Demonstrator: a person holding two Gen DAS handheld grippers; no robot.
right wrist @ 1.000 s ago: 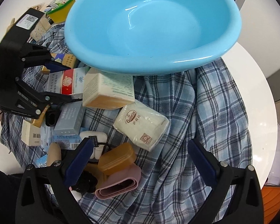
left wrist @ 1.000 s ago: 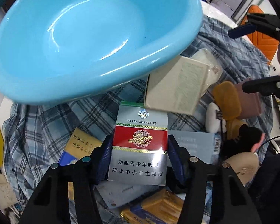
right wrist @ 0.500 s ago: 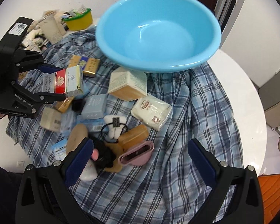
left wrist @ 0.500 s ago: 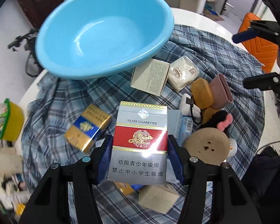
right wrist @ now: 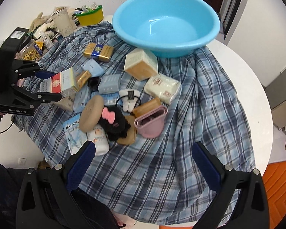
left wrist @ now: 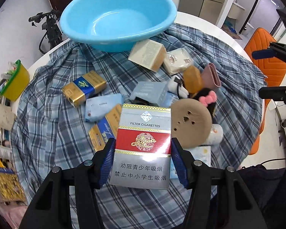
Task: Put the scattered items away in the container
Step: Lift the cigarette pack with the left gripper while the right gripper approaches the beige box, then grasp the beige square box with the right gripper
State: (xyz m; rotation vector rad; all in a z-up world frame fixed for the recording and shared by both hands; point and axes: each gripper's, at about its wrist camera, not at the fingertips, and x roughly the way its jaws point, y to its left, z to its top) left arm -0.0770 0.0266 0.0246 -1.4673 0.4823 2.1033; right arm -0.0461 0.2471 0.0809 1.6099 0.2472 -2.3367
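My left gripper (left wrist: 143, 152) is shut on a red and silver cigarette pack (left wrist: 143, 143) and holds it above the plaid cloth; both also show in the right wrist view, the gripper (right wrist: 53, 85) and the pack (right wrist: 63, 80). The empty blue basin (left wrist: 116, 17) stands at the far end of the cloth, also in the right wrist view (right wrist: 165, 21). My right gripper (right wrist: 143, 162) is open and empty, high above the near cloth. Scattered items lie on the cloth: a gold and blue pack (left wrist: 83, 87), a tan box (right wrist: 141, 64), a white packet (right wrist: 162, 87), a pink case (right wrist: 150, 122).
A round tan puff (right wrist: 91, 112), a black plush with pink bow (right wrist: 114, 124) and a grey box (right wrist: 109, 84) lie mid-cloth. A yellow tub (right wrist: 89, 15) and clutter sit at the table's far left. The white round table (right wrist: 247, 87) edge curves at right. An orange chair (left wrist: 267, 61) stands beyond.
Both grippers have pulled up and back from the basin, so more of the table shows. The left gripper still holds the cigarette pack. The right gripper stays open.
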